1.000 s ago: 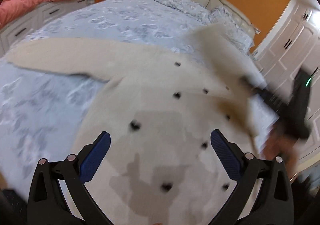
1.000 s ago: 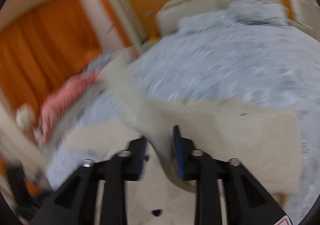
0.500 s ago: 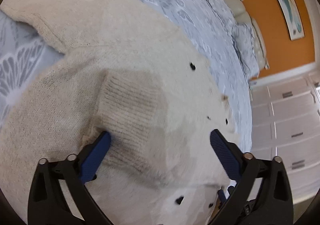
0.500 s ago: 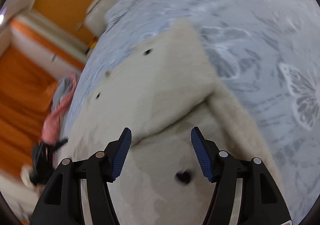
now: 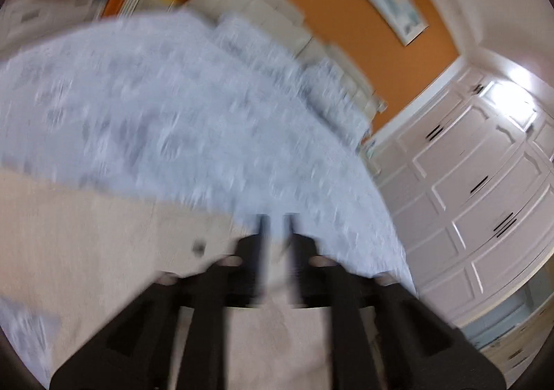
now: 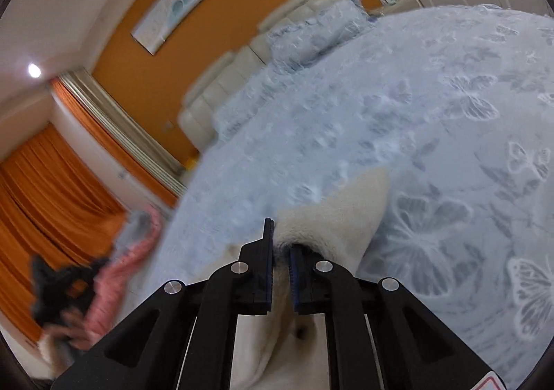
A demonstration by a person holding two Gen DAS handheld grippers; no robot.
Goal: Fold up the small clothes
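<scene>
Orange-walled bedroom; cream cardigan [image 6: 346,216] lies on the near bed [image 6: 450,130]. Right gripper [image 6: 280,272] jaws closing, pinching cardigan fabric. Left gripper [image 5: 277,251] jaws narrow, closing on cardigan, view blurred.

The bedspread [image 6: 432,133] lies broad and bare to the right and far side of the cream cardigan [image 6: 342,220], giving open room there. At the far end, pillows [image 6: 311,40] and the padded headboard [image 6: 221,92] close it off. On the left, orange curtains [image 6: 45,189] and a pink garment [image 6: 114,282] crowd the bedside. White wardrobe doors [image 5: 484,182] wall the right side.
</scene>
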